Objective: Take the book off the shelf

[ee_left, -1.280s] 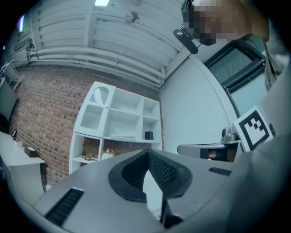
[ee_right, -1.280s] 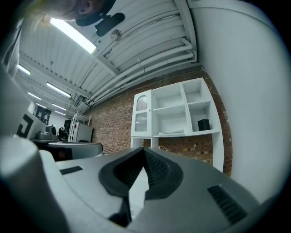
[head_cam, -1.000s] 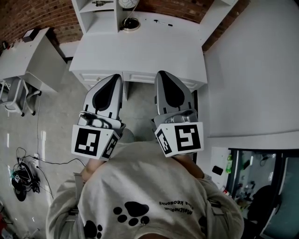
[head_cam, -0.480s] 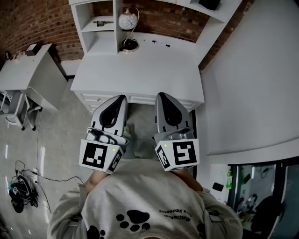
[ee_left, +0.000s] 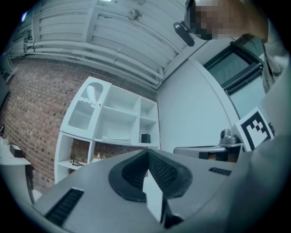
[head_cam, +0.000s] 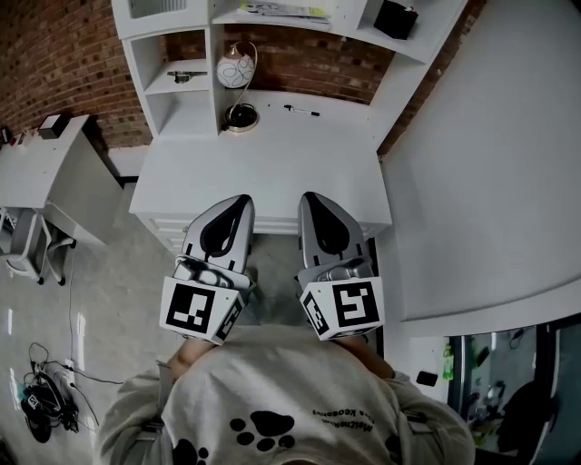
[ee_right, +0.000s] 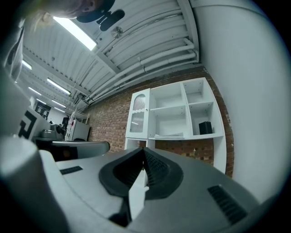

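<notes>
Task status: not started; all steps are left to do. The left hand-held gripper (head_cam: 234, 207) and the right hand-held gripper (head_cam: 316, 204) are held side by side in front of the person's chest, above the near edge of the desk (head_cam: 272, 168). On each, the jaws are fully together with nothing between them, as both gripper views confirm. The book (head_cam: 272, 11), judged to be the flat, pale item lying on its side, rests on a board in the middle compartment of the white shelf unit (head_cam: 215, 45) at the far side of the desk, well apart from both grippers. Remaining steps, as judged: reach across the desk, open one pair of jaws, close on the book and draw it out. Surrounding items: a black box (head_cam: 395, 18) sits in the compartment to the right of the book, behind a divider. A round globe lamp (head_cam: 231, 68) stands on the desk below the book's board and to the left; it is the item nearest a reaching path. A pen (head_cam: 301, 111) lies on the desk near the back. A small object (head_cam: 180, 76) occupies the low left shelf; it is too small to identify. The desk surface between the grippers and the shelf is otherwise bare.
</notes>
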### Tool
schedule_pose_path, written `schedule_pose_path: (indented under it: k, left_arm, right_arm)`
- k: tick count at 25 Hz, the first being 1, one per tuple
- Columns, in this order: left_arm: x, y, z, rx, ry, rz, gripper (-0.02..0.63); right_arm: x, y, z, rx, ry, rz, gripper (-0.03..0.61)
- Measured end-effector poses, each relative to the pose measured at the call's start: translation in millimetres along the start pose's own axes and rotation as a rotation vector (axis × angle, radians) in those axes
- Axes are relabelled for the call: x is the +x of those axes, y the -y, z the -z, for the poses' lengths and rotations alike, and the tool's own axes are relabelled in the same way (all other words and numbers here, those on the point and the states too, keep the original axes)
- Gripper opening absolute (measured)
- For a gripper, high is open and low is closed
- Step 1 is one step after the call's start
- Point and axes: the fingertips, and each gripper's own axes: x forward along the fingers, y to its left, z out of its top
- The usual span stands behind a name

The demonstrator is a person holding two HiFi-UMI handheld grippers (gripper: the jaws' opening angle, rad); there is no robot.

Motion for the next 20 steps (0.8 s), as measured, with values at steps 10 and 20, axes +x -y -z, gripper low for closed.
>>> schedule_pose_path:
  k: [10,20]
  left_arm:
    - [70,-37,27,-0.043,-0.027,0.023,0.008]
    - [154,-87,47,-0.081,-0.057,0.059,0.008]
  right_arm:
    - [63,39,28,0.009,-0.047,0.024,0.018]
    - [145,83,48,0.024,-0.077,0.066,0.018]
